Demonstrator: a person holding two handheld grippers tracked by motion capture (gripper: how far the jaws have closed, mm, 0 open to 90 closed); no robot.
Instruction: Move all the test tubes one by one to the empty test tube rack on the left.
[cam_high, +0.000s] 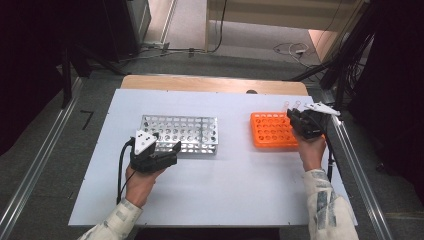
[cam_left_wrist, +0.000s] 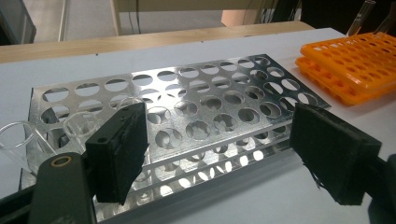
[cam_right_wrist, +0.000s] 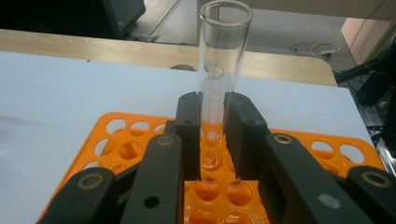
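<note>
1. Nearest to the high camera are two forearms in pale patterned sleeves (cam_high: 325, 210), which come in over the near edge of the white rectangular table top (cam_high: 225, 190); both are cut off by the bottom of the picture.
2. Two hand-held grippers are in use. The left gripper (cam_high: 167, 147) sits near the left part of the near edge, just in front of the metal rack. Its two black jaws stand wide apart with nothing between them, and its fingers (cam_left_wrist: 122, 149) do not press on anything.
3. The right gripper (cam_right_wrist: 212, 140) is near the right edge of the table, above the orange rack. Its jaws are clenched on one clear glass test tube (cam_right_wrist: 222, 60), which stands upright between them; the round bottom of the tube hangs just above a hole of the rack, and I cannot tell if it touches it.
4. One silver perforated metal tube rack (cam_high: 180, 132) stands in the middle of the table, toward the left. One orange plastic tube rack (cam_high: 272, 131) stands toward the right edge.
5. In the left gripper view, two clear glass tubes (cam_left_wrist: 81, 126) sit at the left end of the metal rack; they are partly hidden by the jaw and hard to make out.
6. In the same view, two more tube tops (cam_left_wrist: 364, 14) rise behind the orange rack, cut off by the upper edge.
7. The holes of both racks are too many and too blurred to count.
</note>
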